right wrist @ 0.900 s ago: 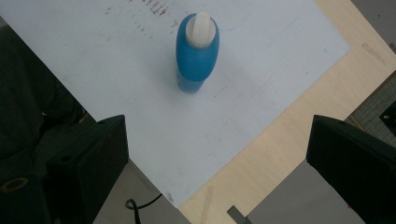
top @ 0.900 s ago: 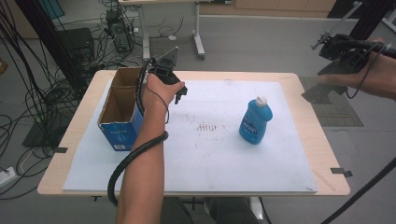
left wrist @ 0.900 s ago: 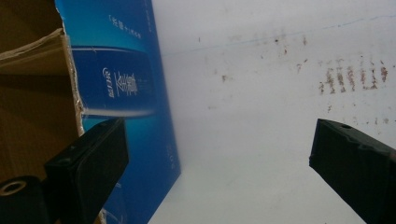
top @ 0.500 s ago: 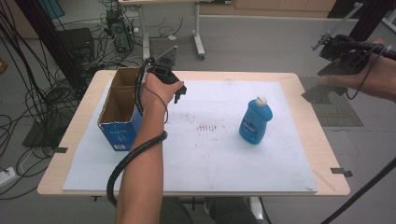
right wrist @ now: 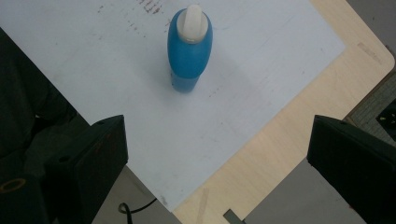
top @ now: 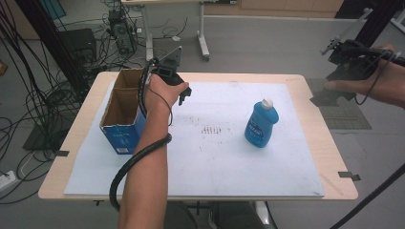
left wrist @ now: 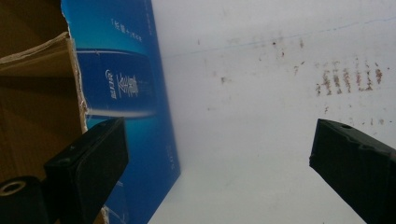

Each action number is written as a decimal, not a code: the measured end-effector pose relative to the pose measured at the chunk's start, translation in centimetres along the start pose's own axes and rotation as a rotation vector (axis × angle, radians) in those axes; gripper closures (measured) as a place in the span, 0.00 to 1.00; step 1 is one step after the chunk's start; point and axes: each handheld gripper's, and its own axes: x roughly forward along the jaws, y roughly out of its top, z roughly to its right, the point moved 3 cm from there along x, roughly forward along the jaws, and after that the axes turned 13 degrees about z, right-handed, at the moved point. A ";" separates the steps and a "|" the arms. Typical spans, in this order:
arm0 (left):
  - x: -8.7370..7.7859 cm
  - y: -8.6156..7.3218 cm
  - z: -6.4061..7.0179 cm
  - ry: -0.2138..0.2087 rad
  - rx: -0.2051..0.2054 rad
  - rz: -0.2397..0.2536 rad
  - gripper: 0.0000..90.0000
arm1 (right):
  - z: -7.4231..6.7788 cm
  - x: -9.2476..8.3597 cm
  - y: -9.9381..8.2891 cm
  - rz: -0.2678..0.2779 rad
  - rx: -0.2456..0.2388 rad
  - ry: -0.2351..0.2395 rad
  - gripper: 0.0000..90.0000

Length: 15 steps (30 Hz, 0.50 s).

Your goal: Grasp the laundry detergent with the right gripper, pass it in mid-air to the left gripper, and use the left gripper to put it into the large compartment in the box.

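Even, soft overhead light; high view fairly sharp, mildly grainy. White table mat [top: 215, 157] bright, no hard glare. Blue plastic bottle with white cap [right wrist: 188, 49] throws a faint, diffuse shadow. Near black jaws soft and dark in both gripper views; open brown-and-blue cardboard box [left wrist: 126, 107] slightly blurred, its inside shaded

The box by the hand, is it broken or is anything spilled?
Nothing spilled. The box has a ragged, torn top edge, seen close in the left gripper view. The white sheet has dark smudges in the middle. The bottle stands upright, cap on.
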 end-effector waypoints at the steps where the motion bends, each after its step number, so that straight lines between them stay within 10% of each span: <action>1: 0.0 0.0 0.0 0.000 0.000 0.000 0.06 | 0.1 0.1 -0.1 0.003 -0.002 0.002 0.06; 15: 0.4 0.0 0.0 -0.008 0.005 0.003 0.06 | 0.0 2.4 -2.3 0.006 0.010 0.016 0.06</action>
